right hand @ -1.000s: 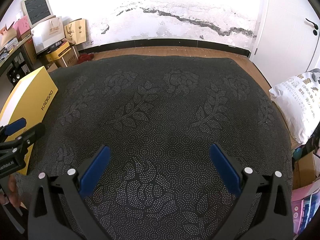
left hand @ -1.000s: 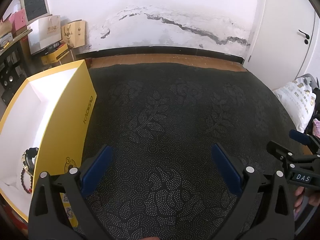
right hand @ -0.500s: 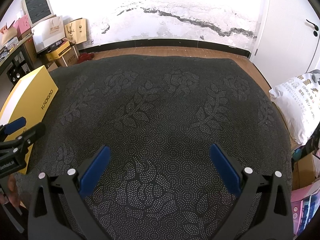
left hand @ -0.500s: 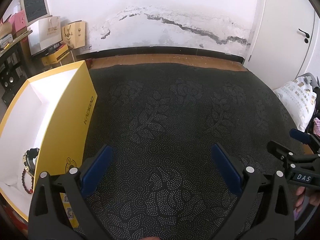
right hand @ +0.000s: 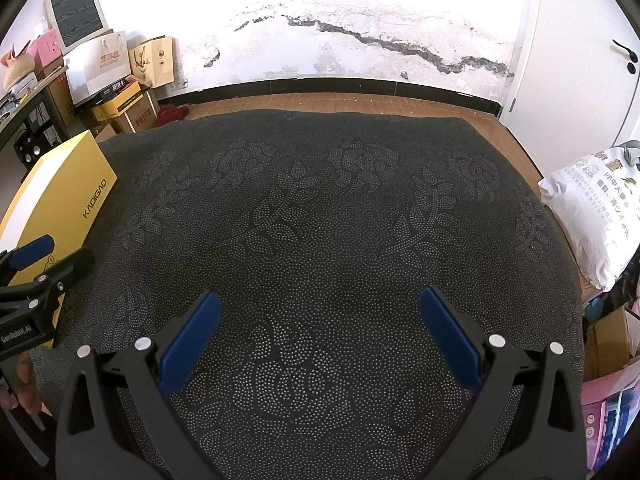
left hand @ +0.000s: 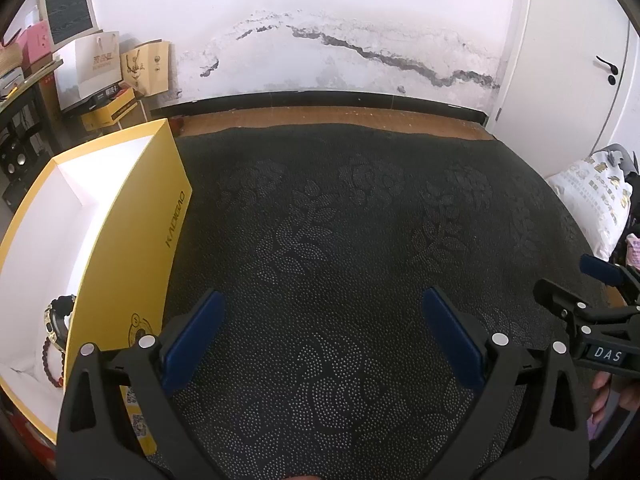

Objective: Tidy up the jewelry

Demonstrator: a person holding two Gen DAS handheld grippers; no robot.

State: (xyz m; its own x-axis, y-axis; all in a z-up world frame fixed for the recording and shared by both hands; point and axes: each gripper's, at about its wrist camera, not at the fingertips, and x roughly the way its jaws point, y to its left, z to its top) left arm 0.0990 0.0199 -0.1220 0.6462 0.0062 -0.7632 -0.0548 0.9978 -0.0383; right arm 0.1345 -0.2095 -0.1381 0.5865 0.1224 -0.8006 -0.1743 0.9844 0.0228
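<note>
Across most of both views spreads a black cloth (left hand: 340,240) with a dotted flower pattern, covering the work surface. At its left edge stands a yellow box (left hand: 120,248), open at the top, with a white inside and dark lettering on its side wall; the right wrist view shows the same box (right hand: 68,184) from outside only. The left gripper (left hand: 320,316) hangs over the cloth just beside the box, its blue-padded jaws spread wide with nothing between them. The right gripper (right hand: 320,316) hangs over the middle of the cloth, likewise spread wide and holding nothing. Inside the box, at its near end, lie a gold-and-black watch (left hand: 58,318) and, touching it, a string of dark red beads (left hand: 50,362).
</note>
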